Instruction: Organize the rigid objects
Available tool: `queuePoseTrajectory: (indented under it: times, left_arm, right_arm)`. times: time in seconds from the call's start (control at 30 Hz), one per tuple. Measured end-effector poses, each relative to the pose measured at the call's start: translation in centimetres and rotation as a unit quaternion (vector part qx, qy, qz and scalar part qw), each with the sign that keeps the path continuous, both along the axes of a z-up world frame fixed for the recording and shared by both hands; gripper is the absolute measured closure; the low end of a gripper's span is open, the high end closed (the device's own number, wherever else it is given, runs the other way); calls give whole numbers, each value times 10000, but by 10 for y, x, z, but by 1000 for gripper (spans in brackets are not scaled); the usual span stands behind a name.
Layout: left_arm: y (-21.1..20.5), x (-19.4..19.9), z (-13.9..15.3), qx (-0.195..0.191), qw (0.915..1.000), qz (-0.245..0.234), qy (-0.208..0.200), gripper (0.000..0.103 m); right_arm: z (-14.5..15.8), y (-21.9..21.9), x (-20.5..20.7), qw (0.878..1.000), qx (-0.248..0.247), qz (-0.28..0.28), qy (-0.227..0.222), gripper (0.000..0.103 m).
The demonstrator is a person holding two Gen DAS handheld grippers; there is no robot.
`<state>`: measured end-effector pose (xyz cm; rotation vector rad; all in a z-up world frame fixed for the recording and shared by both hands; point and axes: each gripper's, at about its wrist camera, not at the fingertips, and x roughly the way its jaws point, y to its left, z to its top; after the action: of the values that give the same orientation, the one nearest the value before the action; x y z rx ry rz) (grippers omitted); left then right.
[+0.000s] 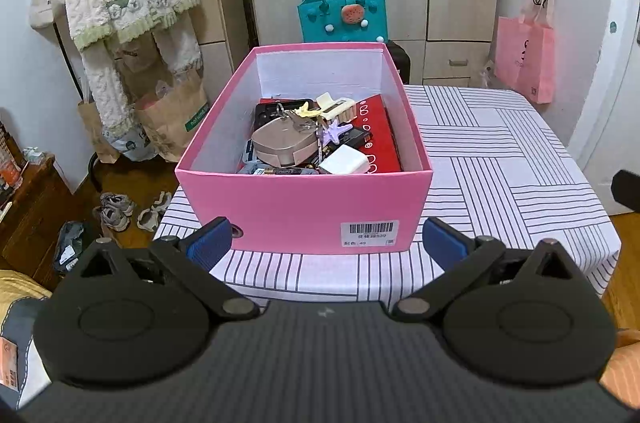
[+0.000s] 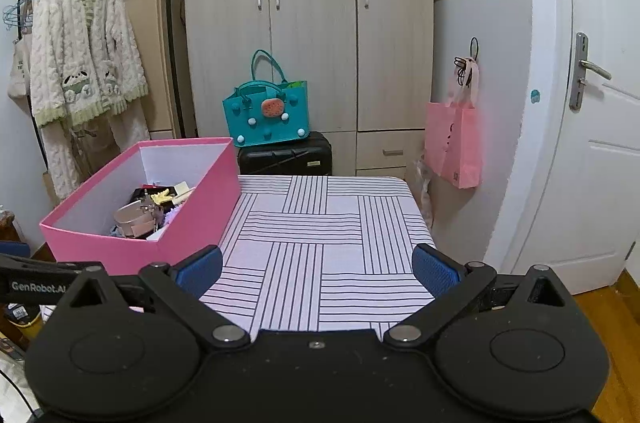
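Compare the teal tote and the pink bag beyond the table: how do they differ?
The teal tote stands upright on a black suitcase; the pink bag hangs from a hook on the wall. The teal tote carries pom-poms and a round orange patch; the pink bag is plain apart from small dark print. The teal tote sits before the wardrobe, the pink bag further right, near the door. Both have handles and are off the table.

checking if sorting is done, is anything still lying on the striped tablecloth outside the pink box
No, in the right wrist view the striped tablecloth beside the pink box is bare, and the small items sit inside the box.
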<state>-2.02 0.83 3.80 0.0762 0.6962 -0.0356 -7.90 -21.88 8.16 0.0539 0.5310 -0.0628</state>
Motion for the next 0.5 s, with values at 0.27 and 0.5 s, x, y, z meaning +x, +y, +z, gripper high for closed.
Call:
queuePoseTrajectory:
  times: [0.27, 0.5]
  left_arm:
    - [0, 1, -1, 67, 10000, 20, -6, 0]
    - [0, 0, 0, 53, 10000, 42, -40, 0]
  right_arm:
    - [-2, -5, 3, 9999, -69, -135, -53, 0]
    - [-5, -6, 5, 9999, -31, -154, 52, 0]
